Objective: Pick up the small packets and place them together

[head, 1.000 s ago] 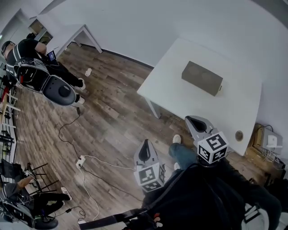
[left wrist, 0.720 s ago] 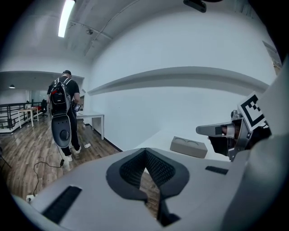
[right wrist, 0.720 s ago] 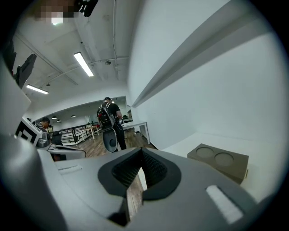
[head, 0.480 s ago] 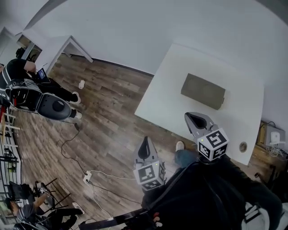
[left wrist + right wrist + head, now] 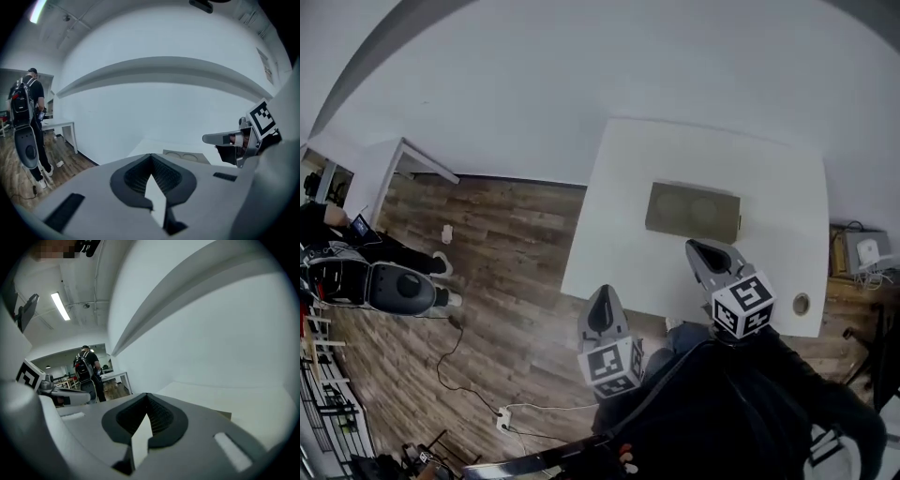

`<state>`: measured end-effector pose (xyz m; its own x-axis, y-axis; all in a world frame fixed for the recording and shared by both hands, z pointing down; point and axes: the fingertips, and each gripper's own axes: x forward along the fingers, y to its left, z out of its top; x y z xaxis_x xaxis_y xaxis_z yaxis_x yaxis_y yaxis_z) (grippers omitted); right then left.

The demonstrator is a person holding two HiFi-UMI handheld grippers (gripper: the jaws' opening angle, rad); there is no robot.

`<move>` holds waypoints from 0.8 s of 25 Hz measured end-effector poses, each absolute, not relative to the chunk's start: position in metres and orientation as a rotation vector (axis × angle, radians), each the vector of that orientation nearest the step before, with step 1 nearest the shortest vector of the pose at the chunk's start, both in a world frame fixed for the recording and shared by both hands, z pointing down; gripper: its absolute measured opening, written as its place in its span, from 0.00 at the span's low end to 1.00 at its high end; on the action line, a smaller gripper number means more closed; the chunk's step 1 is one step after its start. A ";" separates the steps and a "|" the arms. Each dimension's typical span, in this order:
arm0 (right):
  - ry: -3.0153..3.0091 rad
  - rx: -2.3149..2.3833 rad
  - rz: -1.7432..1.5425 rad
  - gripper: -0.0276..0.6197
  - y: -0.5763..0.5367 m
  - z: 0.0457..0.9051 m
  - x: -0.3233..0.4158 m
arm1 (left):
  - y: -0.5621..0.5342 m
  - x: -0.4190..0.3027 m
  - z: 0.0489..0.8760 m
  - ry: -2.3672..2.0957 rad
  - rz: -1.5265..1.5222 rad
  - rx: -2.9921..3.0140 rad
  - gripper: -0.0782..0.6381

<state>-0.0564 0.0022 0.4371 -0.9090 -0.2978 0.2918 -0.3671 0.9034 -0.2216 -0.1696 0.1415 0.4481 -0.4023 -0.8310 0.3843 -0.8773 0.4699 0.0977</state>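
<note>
A flat grey-brown tray [image 5: 692,208] with two round shapes on it lies on the white table [image 5: 609,253]. It also shows in the left gripper view as a tray [image 5: 185,156] just beyond the jaws. I can make out no small packets. My left gripper [image 5: 600,307] hangs at the table's near edge, its jaws shut and empty [image 5: 151,154]. My right gripper [image 5: 706,249] is over the table just short of the tray, shut with nothing in it [image 5: 146,394].
A round hole [image 5: 801,303] sits near the table's front right corner. A person with a backpack [image 5: 342,267] stands on the wood floor at far left, near a second white table [image 5: 417,155]. Cables [image 5: 473,384] run across the floor. A white wall lies behind the table.
The view has swung toward the table, which now lies squarely ahead. Both grippers have come from over the floor to the table's near edge, and both stay shut.
</note>
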 end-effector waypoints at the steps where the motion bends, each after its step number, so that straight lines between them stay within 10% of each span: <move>1: -2.810 0.533 0.403 0.04 -0.003 0.438 -0.050 | 0.133 -0.167 0.449 -2.323 0.174 1.463 0.11; 20: -2.625 1.248 0.489 0.04 -0.073 0.435 0.046 | -0.009 -0.130 0.440 -1.927 0.274 2.011 0.11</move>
<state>0.0463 -0.0729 0.4355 -0.6259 -0.7152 0.3111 -0.7793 0.5900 -0.2112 -0.1302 -0.0094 0.4399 0.0611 -0.9278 0.3682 -0.9936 -0.0215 0.1108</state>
